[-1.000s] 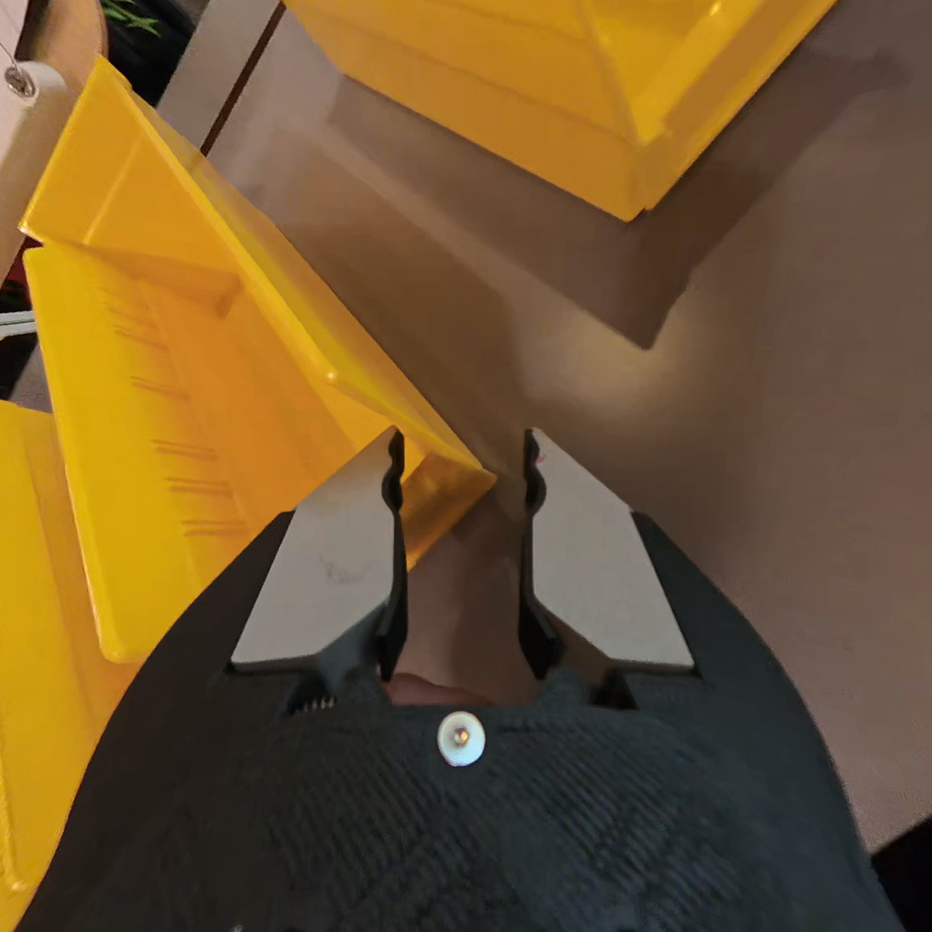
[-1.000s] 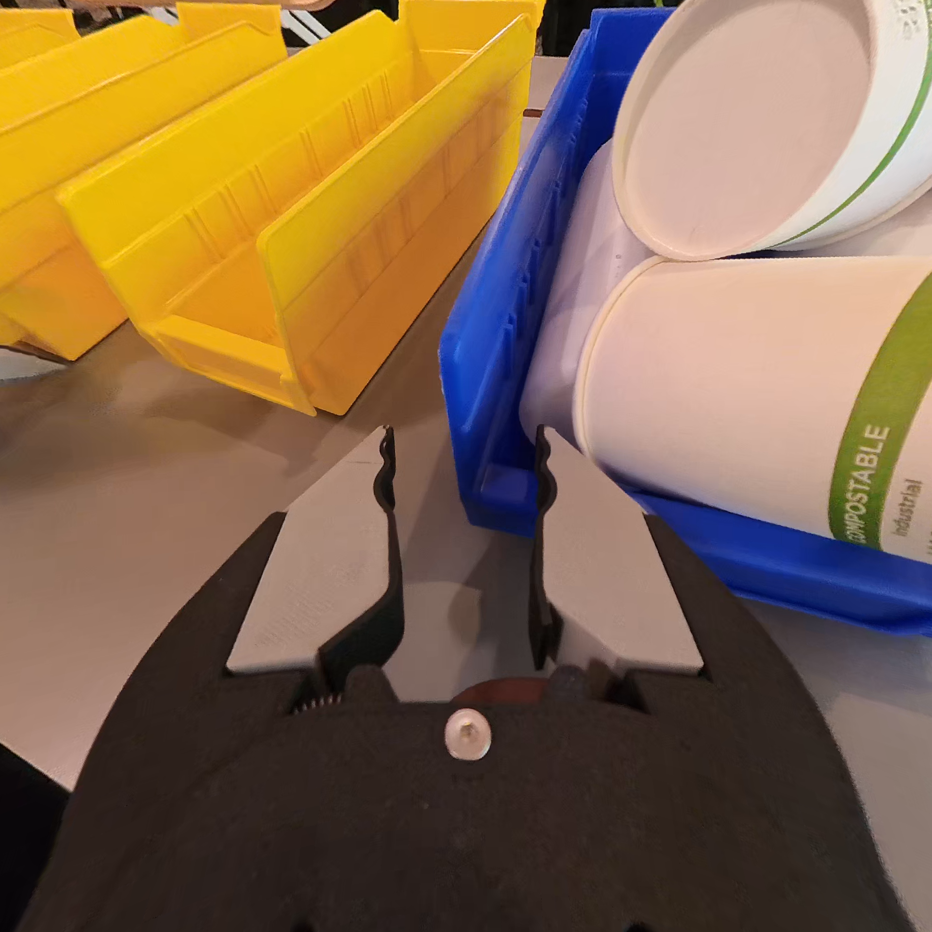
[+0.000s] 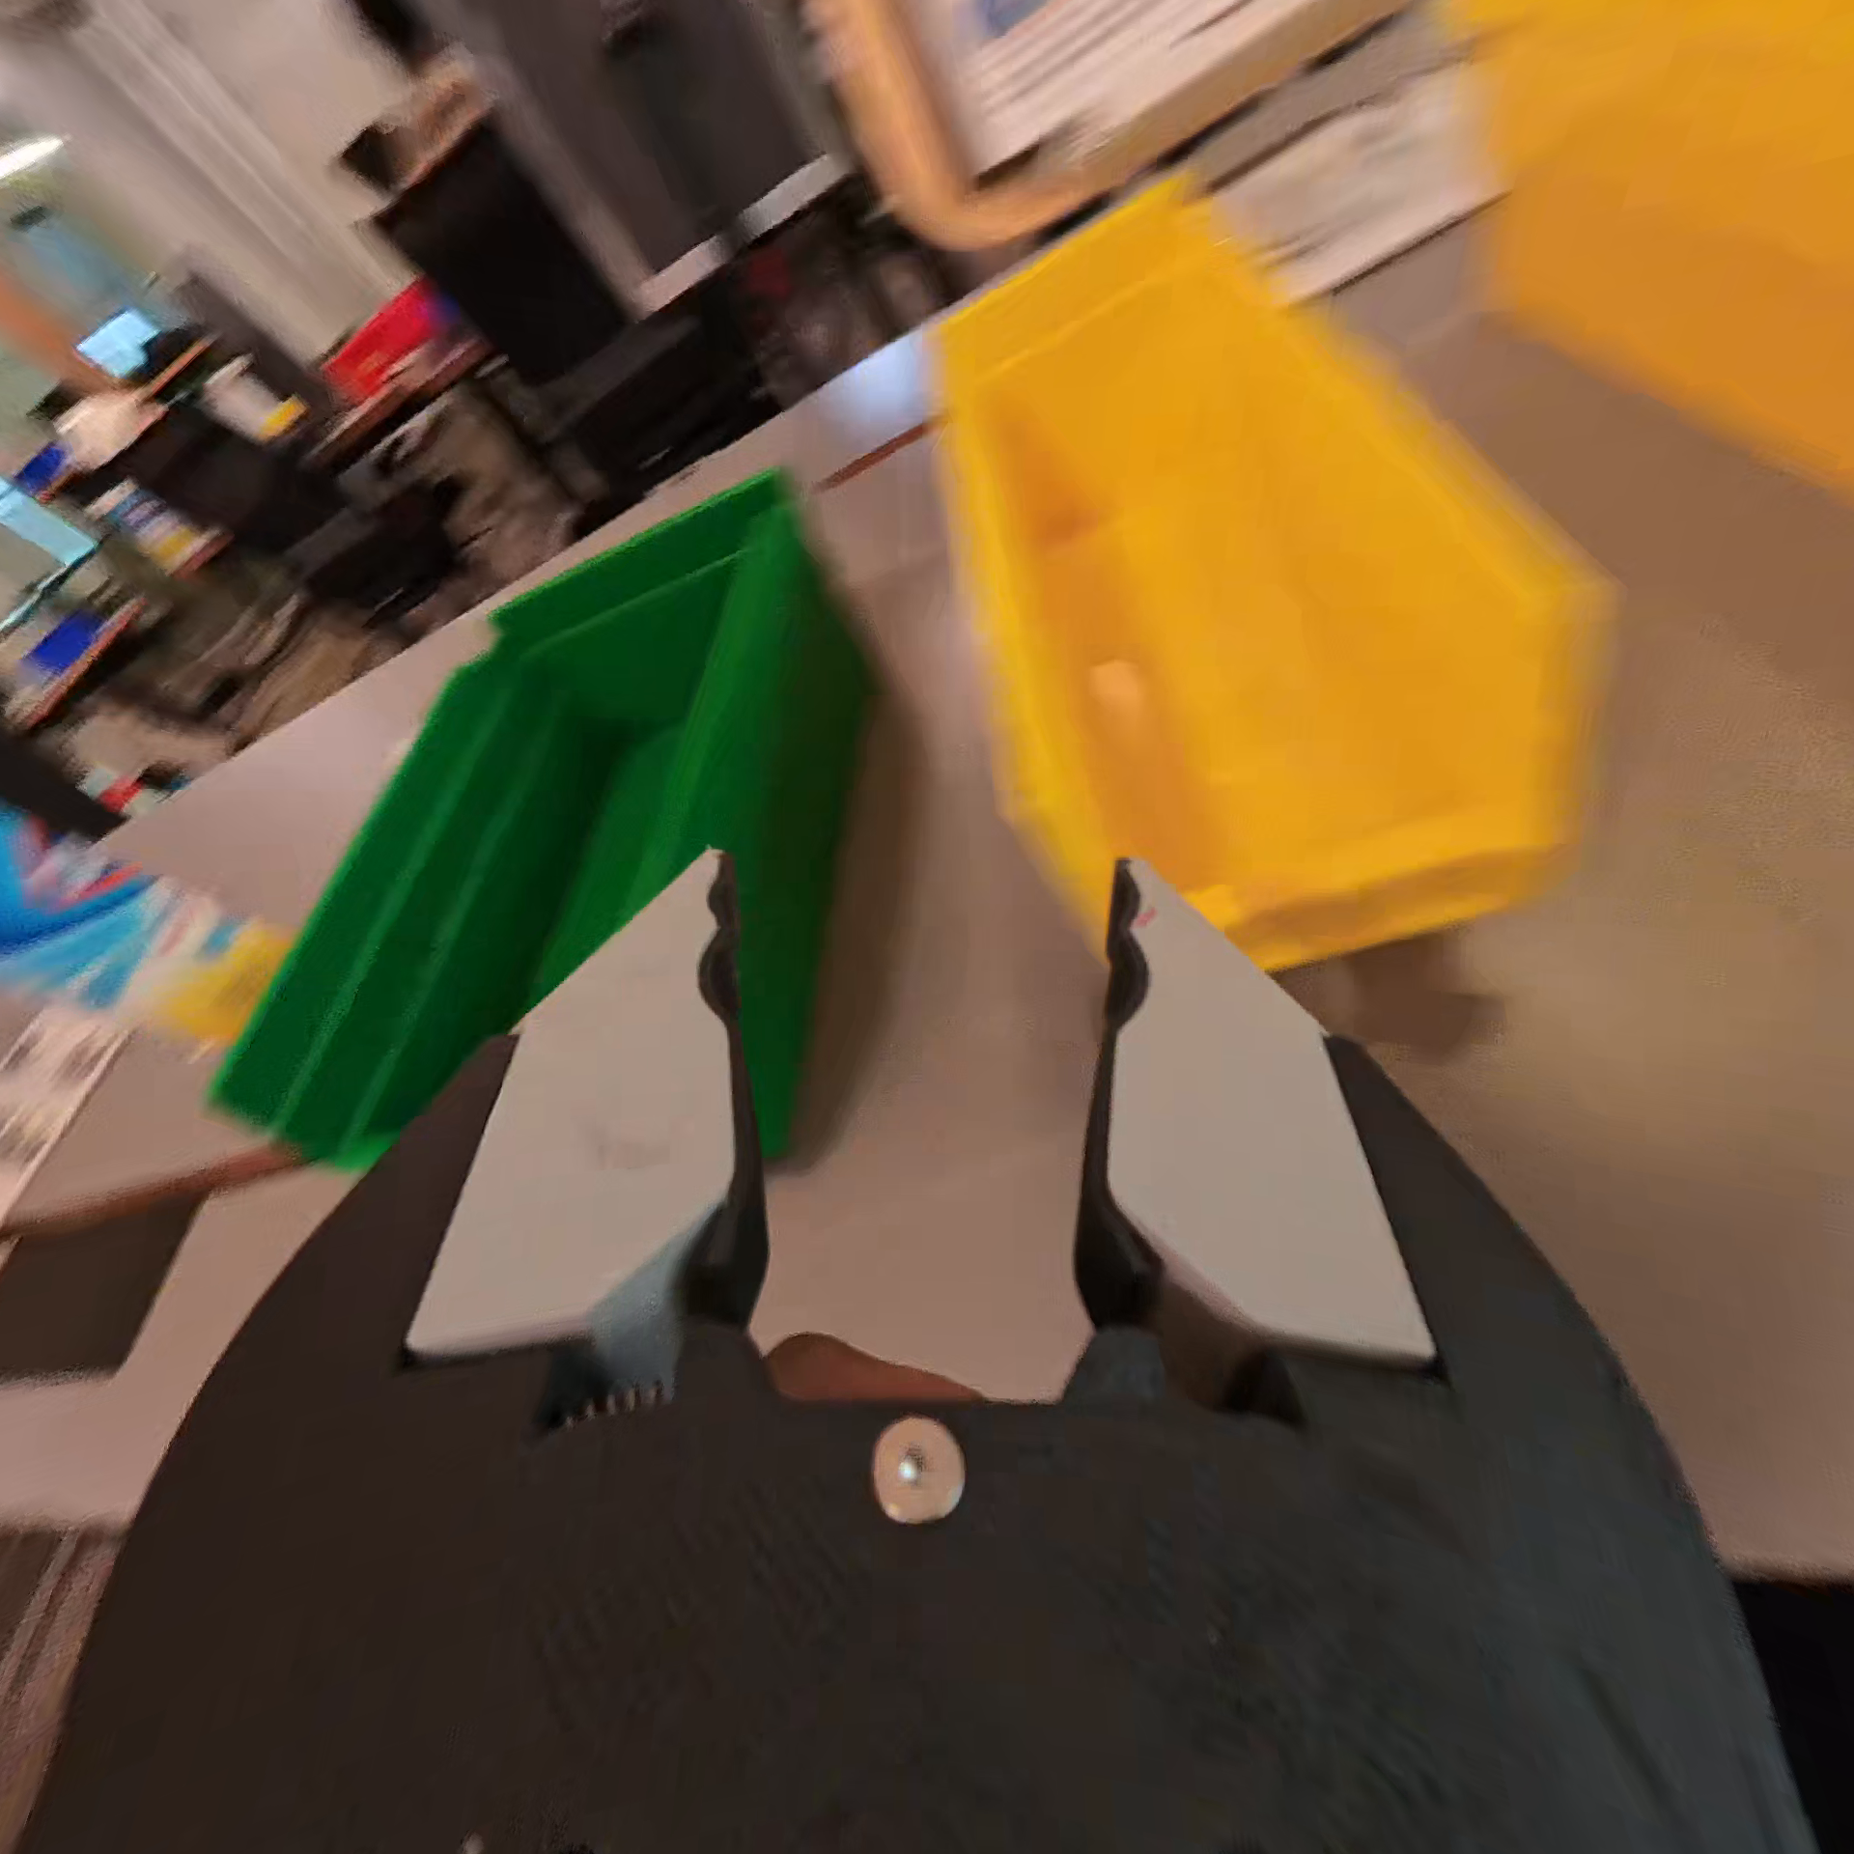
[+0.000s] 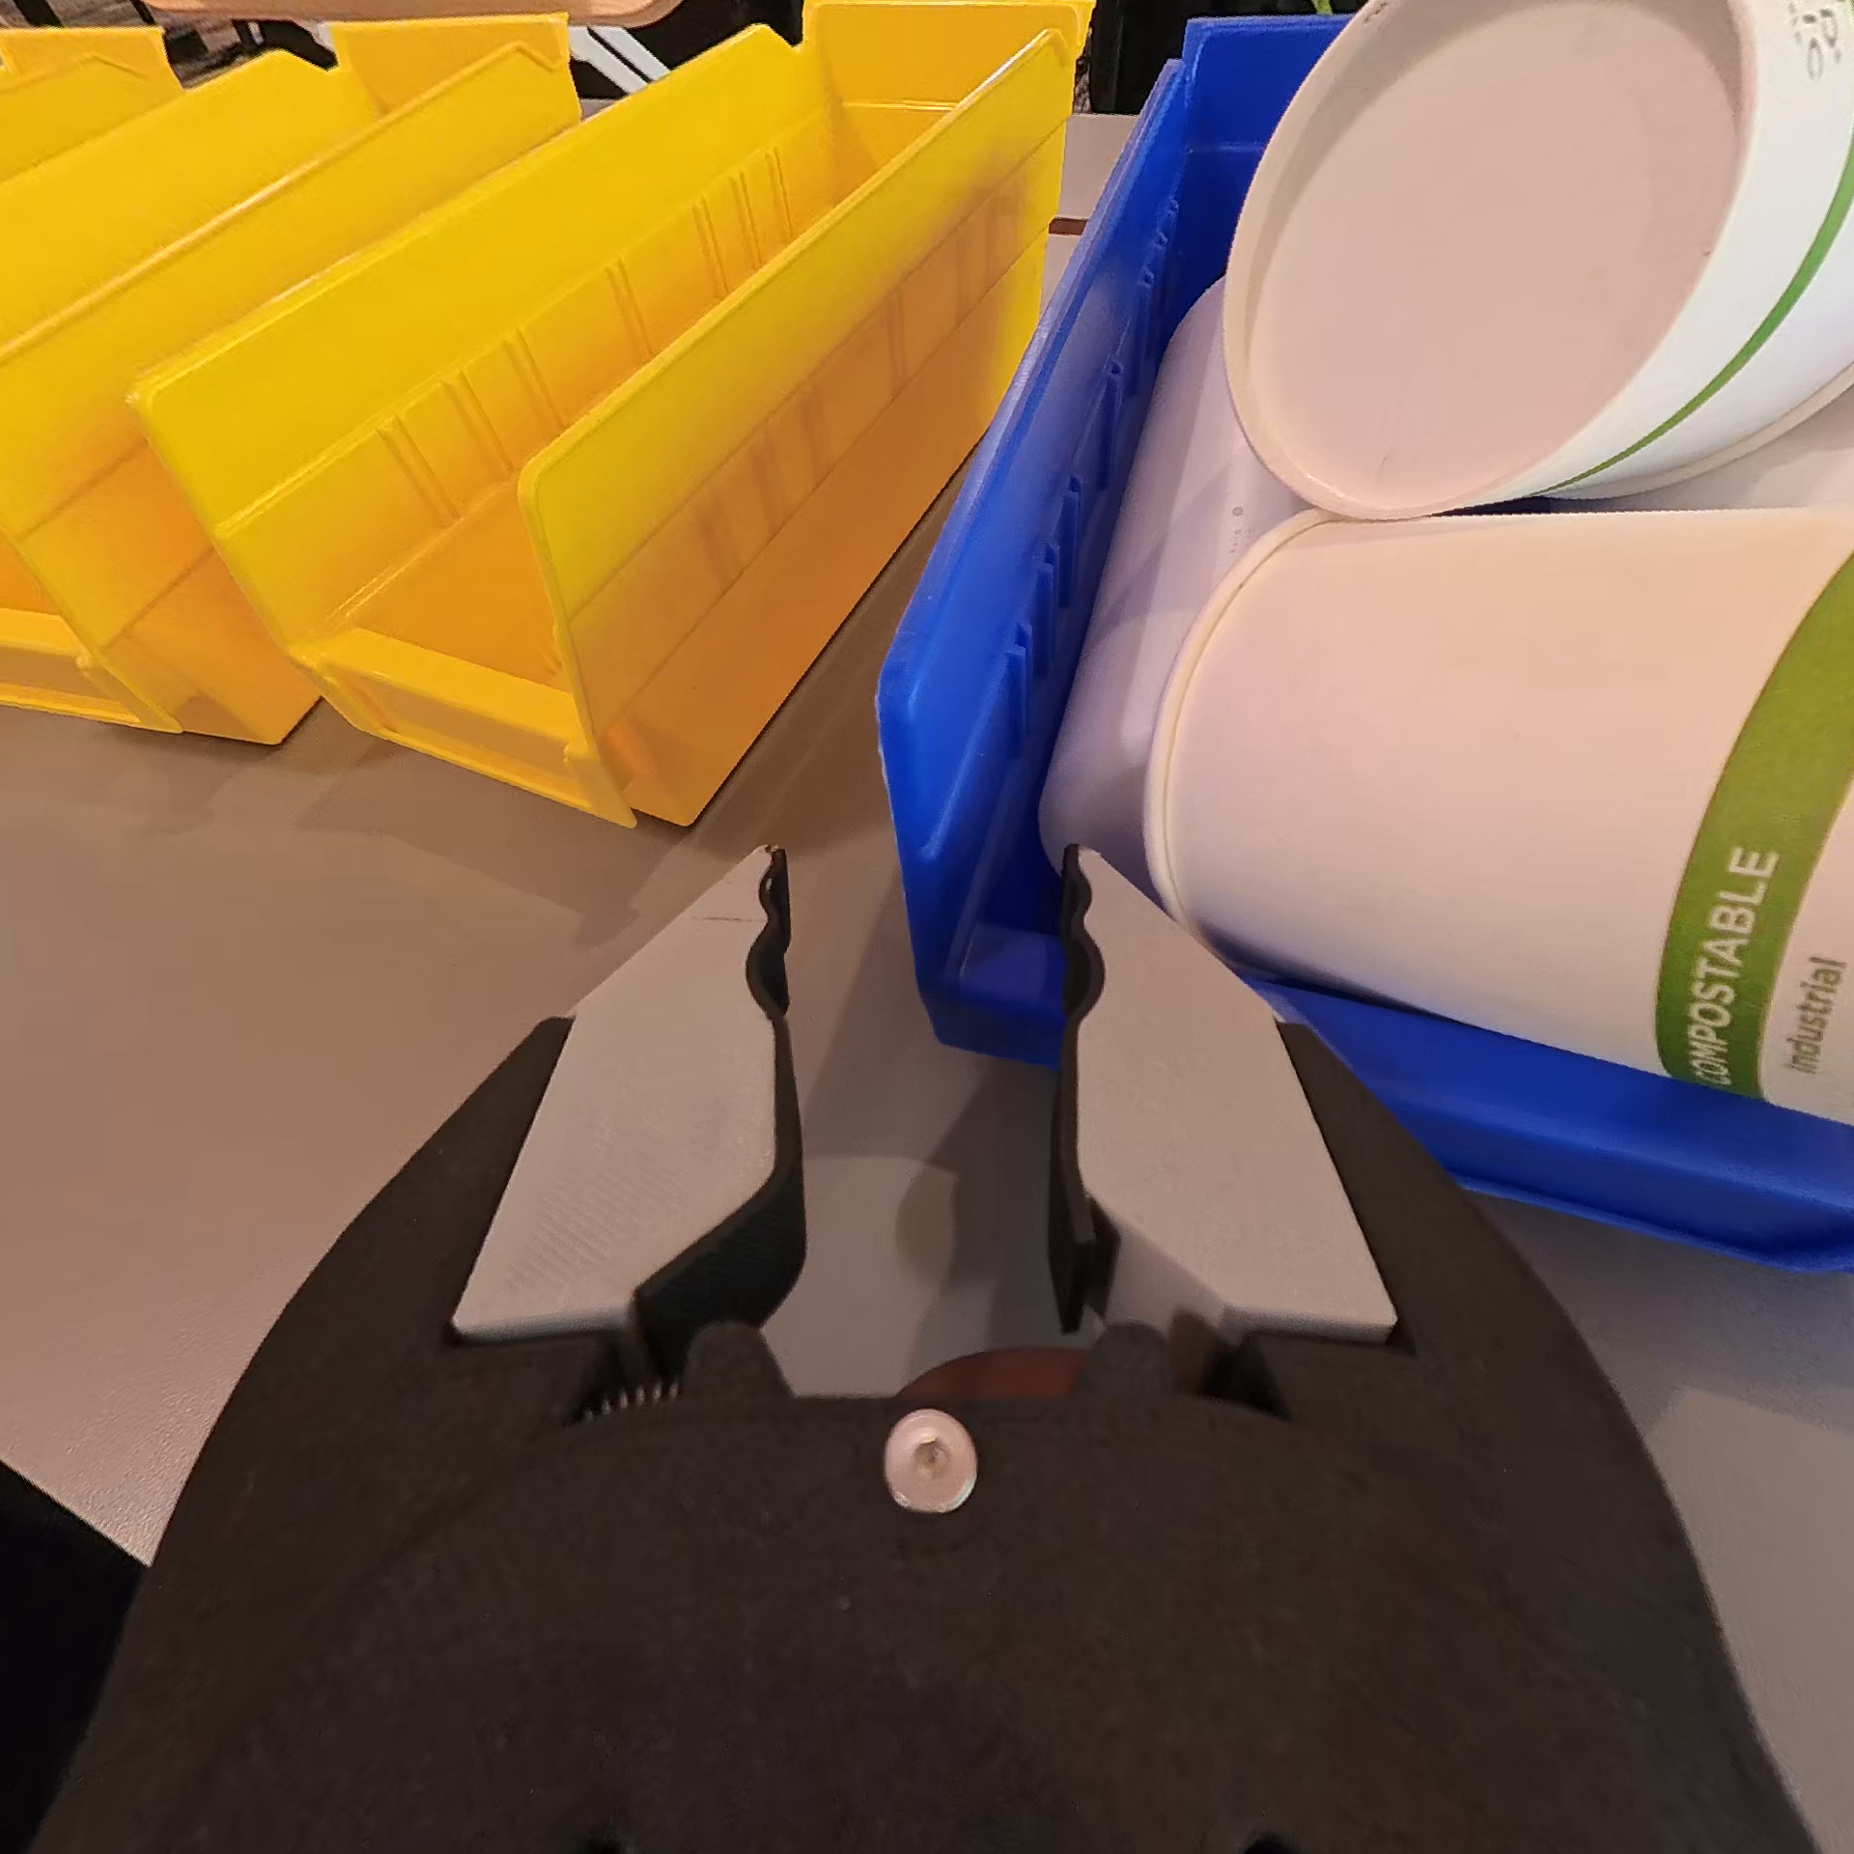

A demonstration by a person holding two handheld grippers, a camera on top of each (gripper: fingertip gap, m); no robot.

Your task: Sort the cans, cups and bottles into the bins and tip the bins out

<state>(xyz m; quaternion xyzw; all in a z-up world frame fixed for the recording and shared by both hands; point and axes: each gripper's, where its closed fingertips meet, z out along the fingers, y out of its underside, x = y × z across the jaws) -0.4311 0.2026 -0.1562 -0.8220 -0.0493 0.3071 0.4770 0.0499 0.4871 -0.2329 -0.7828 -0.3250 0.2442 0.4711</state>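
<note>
The left wrist view is blurred by motion. My left gripper [image 3: 918, 883] is open and empty above the grey table [image 3: 1655, 1254], between a green bin [image 3: 602, 803] on its left and a yellow bin [image 3: 1254, 652] on its right. Both bins look empty. In the right wrist view my right gripper [image 4: 923, 863] is open and empty at the near left corner of a blue bin [image 4: 988, 622]. The blue bin holds white paper cups with green bands [image 4: 1455, 783], lying on their sides. One cup [image 4: 1485, 241] lies on top.
Empty yellow bins [image 4: 602, 482] stand side by side left of the blue bin, with another [image 4: 150, 421] farther left. A third yellow bin [image 3: 1706, 201] shows at the top right of the left wrist view. Shelves and clutter lie beyond the table's far edge. Papers [image 3: 60, 1084] lie at the left.
My left gripper has swung away from the yellow bins to face a green bin and has opened wider. My right gripper has hardly moved.
</note>
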